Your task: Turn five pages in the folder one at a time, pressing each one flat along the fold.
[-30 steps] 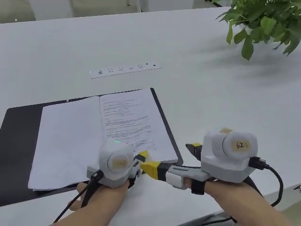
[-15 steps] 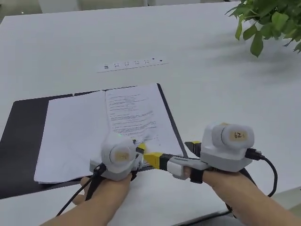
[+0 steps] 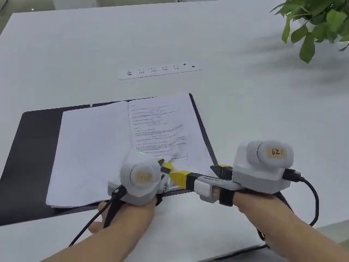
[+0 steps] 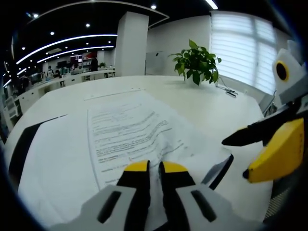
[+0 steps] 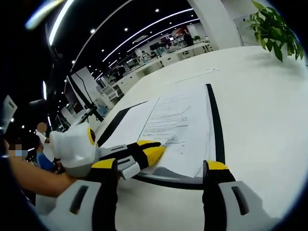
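An open black folder (image 3: 27,142) lies on the white table, with a blank page (image 3: 92,147) on the left and a printed page (image 3: 161,128) on the right. My left gripper (image 3: 165,166) is at the printed page's near edge, its yellow jaws (image 4: 155,166) shut on the paper, which bulges up a little there. My right gripper (image 3: 192,172) points left at the folder's near right corner, open; in its own view (image 5: 161,166) the folder's corner (image 5: 211,125) lies between the wide jaws.
A strip of sockets (image 3: 158,69) is set in the table beyond the folder. A potted plant (image 3: 322,22) stands at the far right. The table's near edge runs just under my hands.
The head camera has shifted, so the folder sits higher and further right. The left gripper's tips have moved further onto the printed page's near edge, and the paper there now ripples upward.
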Action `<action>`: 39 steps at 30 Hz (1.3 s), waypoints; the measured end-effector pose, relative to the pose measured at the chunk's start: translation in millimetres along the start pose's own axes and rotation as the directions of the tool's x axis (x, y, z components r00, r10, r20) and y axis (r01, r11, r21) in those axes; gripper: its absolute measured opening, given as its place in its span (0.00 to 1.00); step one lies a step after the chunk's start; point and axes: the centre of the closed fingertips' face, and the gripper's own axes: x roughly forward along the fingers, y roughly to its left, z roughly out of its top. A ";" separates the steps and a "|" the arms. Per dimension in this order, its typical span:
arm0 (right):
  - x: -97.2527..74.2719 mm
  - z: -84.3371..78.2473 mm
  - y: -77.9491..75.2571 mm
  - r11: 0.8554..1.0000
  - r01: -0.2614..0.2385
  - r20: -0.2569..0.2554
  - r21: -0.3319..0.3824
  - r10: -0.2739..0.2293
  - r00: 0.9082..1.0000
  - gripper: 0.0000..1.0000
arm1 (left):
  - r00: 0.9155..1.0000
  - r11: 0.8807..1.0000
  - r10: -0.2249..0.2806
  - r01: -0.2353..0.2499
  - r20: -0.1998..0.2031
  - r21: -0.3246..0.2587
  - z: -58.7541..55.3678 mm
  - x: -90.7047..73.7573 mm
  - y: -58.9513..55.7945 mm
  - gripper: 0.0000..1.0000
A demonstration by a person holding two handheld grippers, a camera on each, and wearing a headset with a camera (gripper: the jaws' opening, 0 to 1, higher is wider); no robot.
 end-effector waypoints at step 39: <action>5.7 -15.6 -42.0 0.958 0.198 -0.038 0.206 -0.195 0.980 0.17 | 1.000 1.000 -0.011 0.011 0.009 -0.017 0.5 -1.2 -0.5 0.07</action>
